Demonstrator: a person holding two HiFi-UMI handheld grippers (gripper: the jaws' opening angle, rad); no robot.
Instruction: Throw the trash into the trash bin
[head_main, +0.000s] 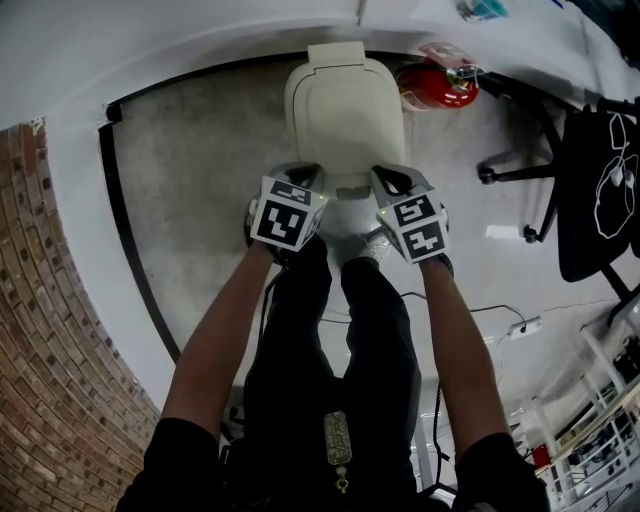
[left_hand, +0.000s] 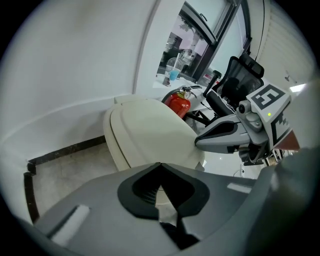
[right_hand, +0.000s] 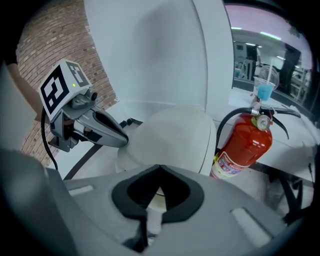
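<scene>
Now left gripper (head_main: 303, 172) and right gripper (head_main: 388, 178), jaws together, hover side by side over the near edge of the trash bin (head_main: 345, 105).

The head view looks steeply down from above onto the trash bin (head_main: 345, 110) on the floor. Each gripper view looks along its own jaws, close to the bin, from opposite sides. All three views share the bin and the fire extinguisher (head_main: 437, 88). The left gripper view also takes in the right hand-held gripper (left_hand: 212, 136), and the right gripper view the left hand-held gripper (right_hand: 109, 131).
</scene>
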